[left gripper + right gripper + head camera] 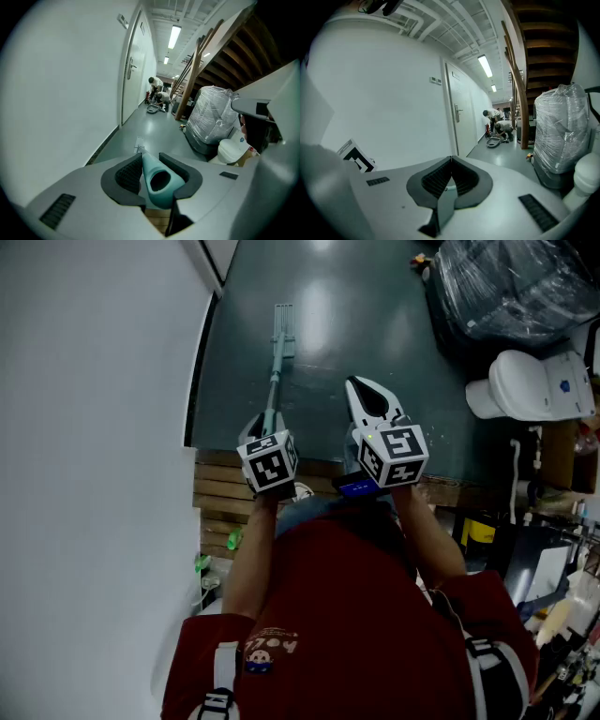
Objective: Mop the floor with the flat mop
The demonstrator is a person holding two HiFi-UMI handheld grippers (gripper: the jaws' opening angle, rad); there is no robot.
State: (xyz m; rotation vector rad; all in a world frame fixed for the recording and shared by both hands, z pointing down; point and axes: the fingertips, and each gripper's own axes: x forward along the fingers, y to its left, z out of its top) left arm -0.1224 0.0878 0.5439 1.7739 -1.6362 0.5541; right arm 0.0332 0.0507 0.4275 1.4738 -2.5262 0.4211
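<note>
Plainly, left gripper (150,163) clasps mop handle (158,186).

White toilet (530,382) beside plastic-wrapped bundle (506,282); wooden slats (217,488) by wall (94,427).

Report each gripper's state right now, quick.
Left gripper: shut on the mop handle.
Right gripper: shut, jaw tips together, holding nothing.

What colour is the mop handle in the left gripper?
The mop handle is teal, a pale blue-green; the left gripper view shows it best.
</note>
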